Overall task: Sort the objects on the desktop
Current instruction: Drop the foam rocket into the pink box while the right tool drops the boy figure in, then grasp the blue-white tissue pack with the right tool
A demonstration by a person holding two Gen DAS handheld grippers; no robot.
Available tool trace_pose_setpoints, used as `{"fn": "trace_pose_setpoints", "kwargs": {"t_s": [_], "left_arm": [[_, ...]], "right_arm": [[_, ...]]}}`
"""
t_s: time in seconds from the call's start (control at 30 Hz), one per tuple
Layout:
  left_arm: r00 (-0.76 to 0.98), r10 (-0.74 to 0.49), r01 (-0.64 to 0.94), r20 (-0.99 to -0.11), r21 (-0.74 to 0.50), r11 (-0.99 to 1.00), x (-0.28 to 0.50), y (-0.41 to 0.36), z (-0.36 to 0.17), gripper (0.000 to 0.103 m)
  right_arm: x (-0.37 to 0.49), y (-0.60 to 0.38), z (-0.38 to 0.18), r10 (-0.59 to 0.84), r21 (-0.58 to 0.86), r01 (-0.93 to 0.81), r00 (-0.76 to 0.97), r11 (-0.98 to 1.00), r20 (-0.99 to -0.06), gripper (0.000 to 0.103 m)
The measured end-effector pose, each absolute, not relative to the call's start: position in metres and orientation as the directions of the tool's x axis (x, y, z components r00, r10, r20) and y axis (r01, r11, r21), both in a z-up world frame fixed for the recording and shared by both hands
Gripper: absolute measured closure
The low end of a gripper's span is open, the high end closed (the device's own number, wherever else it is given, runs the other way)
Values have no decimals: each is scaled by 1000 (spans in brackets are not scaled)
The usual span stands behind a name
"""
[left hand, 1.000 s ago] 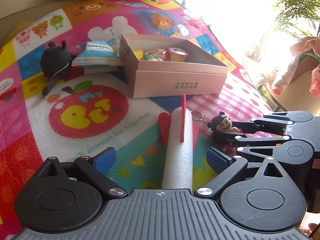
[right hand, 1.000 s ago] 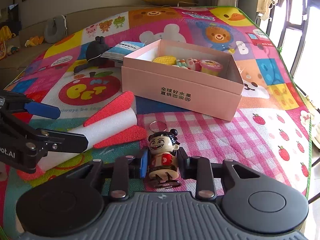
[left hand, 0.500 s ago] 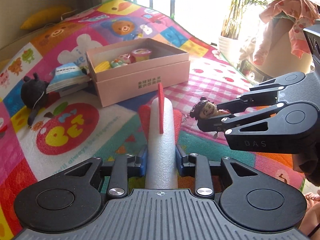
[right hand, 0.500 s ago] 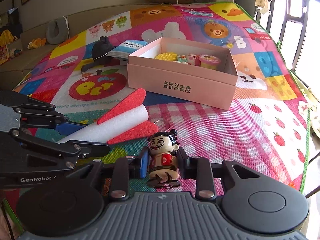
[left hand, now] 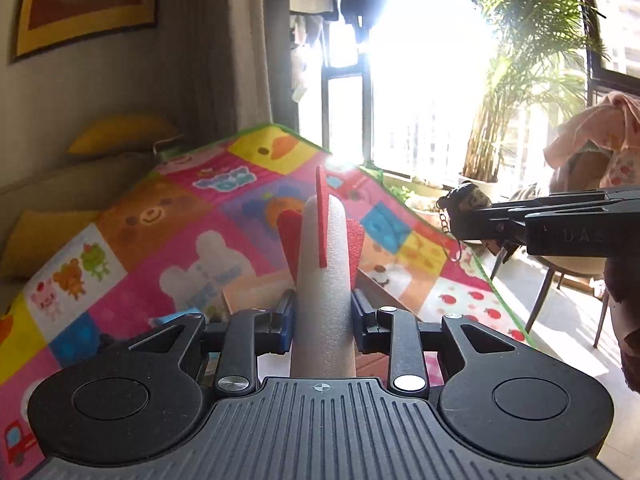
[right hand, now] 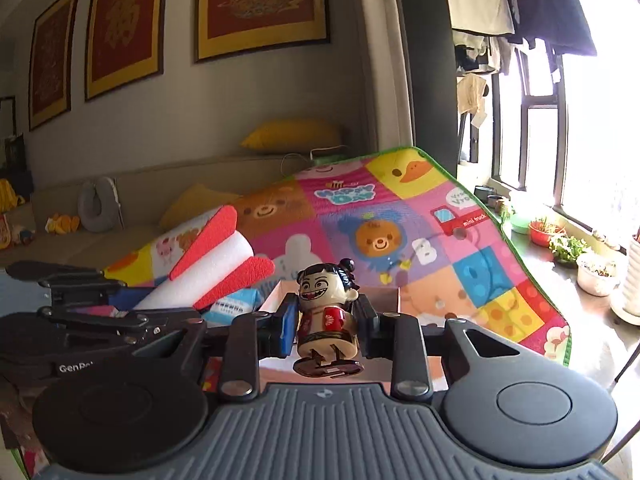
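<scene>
My left gripper (left hand: 323, 316) is shut on a white foam rocket (left hand: 325, 280) with red fins, held high and pointing up over the mat. The rocket (right hand: 216, 264) also shows at the left of the right wrist view. My right gripper (right hand: 325, 322) is shut on a small grinning doll figurine (right hand: 326, 312) with a keychain. In the left wrist view the right gripper (left hand: 460, 220) comes in from the right with the doll's head (left hand: 466, 198) showing. The pink box (right hand: 280, 294) lies mostly hidden behind both grippers; only its rim shows.
A colourful cartoon play mat (right hand: 400, 232) covers the surface. A blue-white packet (right hand: 234, 304) lies beside the box. Yellow cushions (right hand: 292, 136) and a sofa are behind. Windows, potted plants (left hand: 520, 80) and a chair with clothes (left hand: 592, 152) are to the right.
Both grippers have risen and tilted up with their objects still held. The box and the mat's near part have dropped out of sight; the wall and windows now fill the views.
</scene>
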State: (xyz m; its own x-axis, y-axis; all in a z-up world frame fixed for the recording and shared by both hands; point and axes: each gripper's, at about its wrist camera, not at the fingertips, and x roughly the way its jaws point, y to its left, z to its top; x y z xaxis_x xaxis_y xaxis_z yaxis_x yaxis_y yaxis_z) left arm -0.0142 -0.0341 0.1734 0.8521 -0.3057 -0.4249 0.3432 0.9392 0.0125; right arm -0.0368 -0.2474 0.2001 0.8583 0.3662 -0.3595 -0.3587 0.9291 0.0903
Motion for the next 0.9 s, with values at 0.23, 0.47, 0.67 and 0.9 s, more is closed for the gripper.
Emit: {"fn": "trace_pose_setpoints", "kwargs": {"t_s": [0.23, 0.47, 0.67, 0.9], "left_arm": [[791, -378, 395, -480, -71, 916, 85, -42, 140, 66], [806, -323, 315, -495, -103, 943, 78, 13, 100, 6], [795, -285, 238, -535, -157, 958, 37, 61, 63, 2], [784, -311, 232, -537, -211, 950, 15, 81, 43, 1]], "right_arm": [[55, -240, 197, 338, 137, -309, 853, 941, -397, 74], [108, -228, 145, 283, 111, -266, 799, 958, -530, 72], [124, -213, 121, 302, 125, -289, 723, 949, -621, 71], [133, -162, 101, 490, 327, -377, 515, 867, -704, 55]]}}
